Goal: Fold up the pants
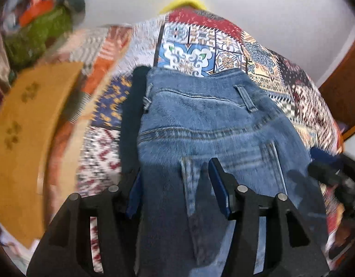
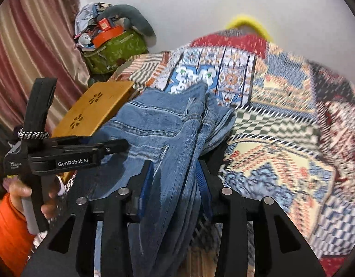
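Note:
Blue denim jeans (image 1: 200,120) lie over a patchwork bedspread (image 1: 196,46), waistband and belt loops away from me. My left gripper (image 1: 175,182) has its jaws around the jeans' left side, with denim bunched between the blue pads. In the right wrist view the jeans (image 2: 159,124) hang folded in thick layers through my right gripper (image 2: 175,180), which is shut on them. The left gripper (image 2: 117,145) shows there from the side, its tip on the denim. The right gripper's tip shows at the left wrist view's right edge (image 1: 320,166).
A yellow wooden board (image 2: 94,108) with flower cut-outs lies left of the jeans. A green bag (image 2: 115,50) stuffed with clutter stands by a pink curtain (image 2: 27,46). A white wall is behind the bed; a brown wooden door frame (image 1: 343,92) stands at right.

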